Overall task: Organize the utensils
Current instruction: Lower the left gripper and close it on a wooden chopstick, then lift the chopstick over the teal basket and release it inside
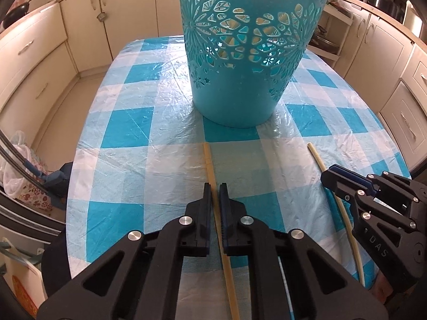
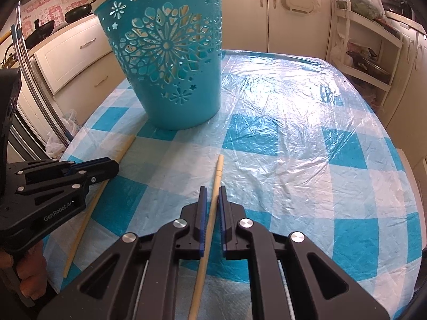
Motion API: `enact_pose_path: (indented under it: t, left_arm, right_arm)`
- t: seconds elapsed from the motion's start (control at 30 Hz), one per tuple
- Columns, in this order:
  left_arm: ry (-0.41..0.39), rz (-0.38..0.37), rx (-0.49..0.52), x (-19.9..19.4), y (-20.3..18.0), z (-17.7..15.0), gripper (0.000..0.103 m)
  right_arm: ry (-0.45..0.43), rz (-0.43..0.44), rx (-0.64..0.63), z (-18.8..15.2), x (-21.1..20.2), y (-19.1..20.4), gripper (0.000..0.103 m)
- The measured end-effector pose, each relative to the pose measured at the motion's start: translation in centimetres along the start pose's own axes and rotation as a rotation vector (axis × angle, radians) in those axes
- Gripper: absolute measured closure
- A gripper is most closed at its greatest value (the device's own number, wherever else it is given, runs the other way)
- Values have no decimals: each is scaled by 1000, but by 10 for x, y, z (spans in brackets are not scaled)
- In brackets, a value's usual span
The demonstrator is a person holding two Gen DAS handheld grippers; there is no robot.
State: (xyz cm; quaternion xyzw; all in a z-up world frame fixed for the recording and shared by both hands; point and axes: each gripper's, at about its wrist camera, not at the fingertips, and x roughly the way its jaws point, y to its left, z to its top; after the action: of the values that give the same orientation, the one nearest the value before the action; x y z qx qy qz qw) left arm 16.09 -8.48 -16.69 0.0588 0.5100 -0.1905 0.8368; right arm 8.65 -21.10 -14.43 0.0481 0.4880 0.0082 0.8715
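Two pale wooden chopsticks lie on the blue-and-white checked tablecloth [image 1: 128,157] in front of an upright turquoise cut-out basket [image 1: 240,93] [image 2: 173,101]. My left gripper [image 1: 215,185] [image 2: 114,166] is shut on the left chopstick [image 1: 208,157] [image 2: 125,146], which runs lengthwise between its pads. My right gripper [image 2: 212,188] [image 1: 327,172] straddles the right chopstick [image 2: 218,168] [image 1: 316,157]. Its jaws stand slightly apart, with a small gap beside the stick. Both sticks rest on the cloth, their far ends pointing toward the basket.
Cream kitchen cabinets [image 1: 40,61] surround the table on all sides. A white shelf rack with a pan [image 2: 368,61] stands at the right. Woks [image 2: 77,10] sit on the counter at the left. A hand [image 2: 26,269] holds the left gripper's handle. A plastic bag [image 1: 16,165] hangs left of the table.
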Motion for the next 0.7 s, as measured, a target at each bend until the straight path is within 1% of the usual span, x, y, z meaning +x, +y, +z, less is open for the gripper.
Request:
enact_pose_path:
  t: [0.07, 0.13, 0.23, 0.3, 0.53, 0.7]
  left_arm:
    - [-10, 8, 2, 0, -2, -1, 97]
    - [-18, 13, 8, 0, -3, -2, 97]
    - [-25, 0, 0, 0, -2, -3, 97]
    - [-27, -13, -13, 0, 1, -3, 97]
    - [-29, -52, -45, -4, 9, -5, 98]
    - [-60, -88, -71, -18, 18, -4, 98]
  right_arm:
    - [-2, -11, -17, -1, 0, 3, 89]
    - [-3, -17, -35, -1, 0, 6, 84]
    - [-3, -20, -56, -2, 1, 10, 78]
    - [-3, -23, -67, -2, 1, 12, 76]
    - [-4, -27, -68, -3, 1, 13, 76]
    - [-4, -25, -68, -3, 1, 13, 76]
